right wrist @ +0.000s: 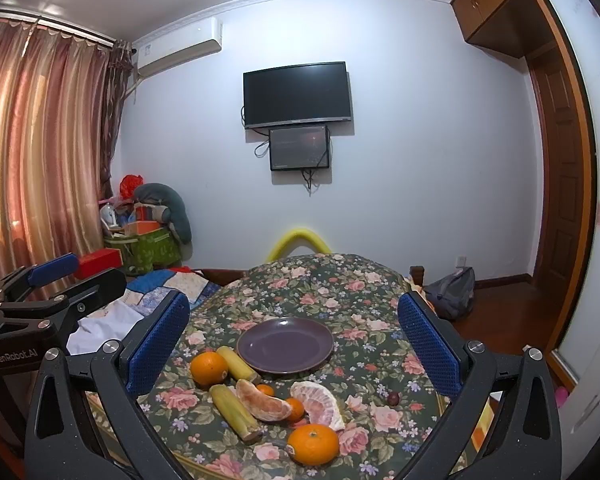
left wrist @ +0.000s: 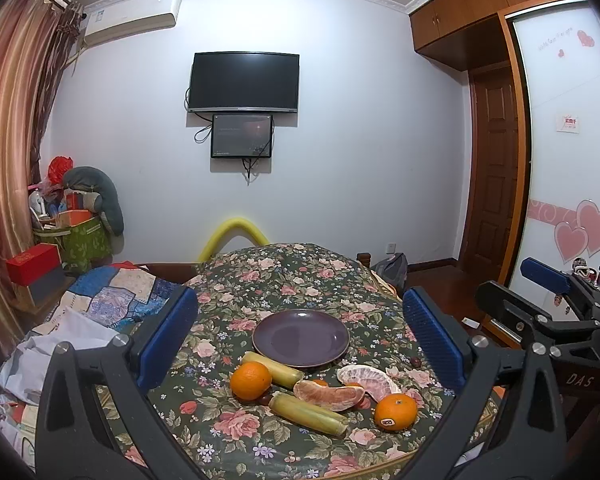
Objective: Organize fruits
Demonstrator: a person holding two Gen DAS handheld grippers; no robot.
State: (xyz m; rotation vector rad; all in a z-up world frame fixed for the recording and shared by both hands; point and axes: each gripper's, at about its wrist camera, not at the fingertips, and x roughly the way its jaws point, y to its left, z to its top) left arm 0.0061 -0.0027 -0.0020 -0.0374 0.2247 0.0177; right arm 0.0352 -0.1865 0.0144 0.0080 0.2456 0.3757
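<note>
An empty purple plate point(left wrist: 300, 338) point(right wrist: 285, 345) sits mid-table on the floral cloth. In front of it lie two oranges point(left wrist: 251, 380) point(left wrist: 395, 412), two yellow-green cane pieces point(left wrist: 308, 414) point(left wrist: 276, 369), two peeled pomelo wedges point(left wrist: 328, 394) point(left wrist: 367, 376), small tangerines point(right wrist: 265, 390) and a dark small fruit point(right wrist: 393, 398). My left gripper point(left wrist: 300, 340) hovers open above the near table edge, nothing between its blue pads point(left wrist: 168, 336). My right gripper point(right wrist: 294, 344) is likewise open and empty. Each gripper shows at the other view's side: right gripper point(left wrist: 548, 300), left gripper point(right wrist: 40, 292).
The round table's floral cloth point(left wrist: 300, 272) drops off on all sides. A bed with a patchwork quilt point(left wrist: 112, 300) lies left, with boxes and a green bag point(left wrist: 80, 240) in the corner. A backpack point(right wrist: 452, 292) sits on the wooden floor at right.
</note>
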